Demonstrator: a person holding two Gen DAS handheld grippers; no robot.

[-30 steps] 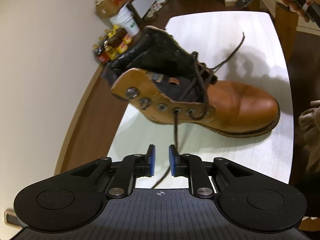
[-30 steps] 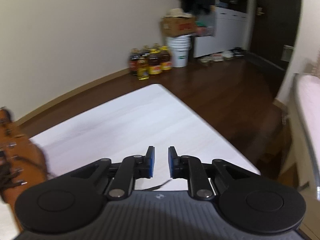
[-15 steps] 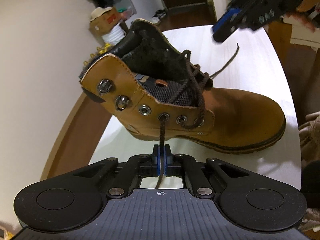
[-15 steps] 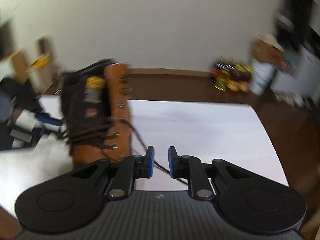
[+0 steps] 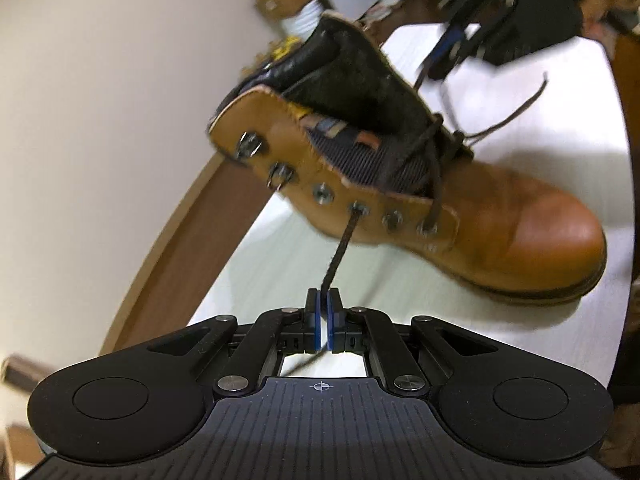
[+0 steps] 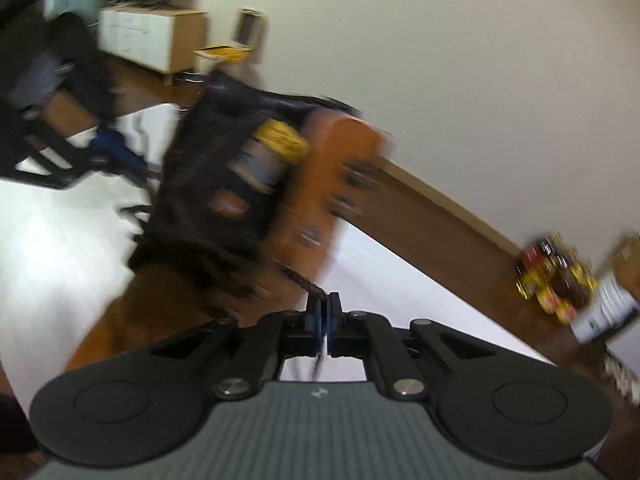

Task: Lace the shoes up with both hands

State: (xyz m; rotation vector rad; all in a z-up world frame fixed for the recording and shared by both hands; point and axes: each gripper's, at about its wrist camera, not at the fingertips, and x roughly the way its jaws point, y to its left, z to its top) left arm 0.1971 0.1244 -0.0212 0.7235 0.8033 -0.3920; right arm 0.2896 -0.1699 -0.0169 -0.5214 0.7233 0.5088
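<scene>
Both tongs are pinched on lace ends: the left tongs (image 5: 322,312) grip the lace (image 5: 340,248) running taut from a side eyelet at mid-frame, while the right tongs (image 6: 325,314), whose jaws have just been closing, clamp the other lace end (image 6: 302,278) low in their blurred view. Held from both sides, the tan boot (image 5: 500,232) tips up off the white table (image 5: 280,276), probably to draw slack before threading higher eyelets.
</scene>
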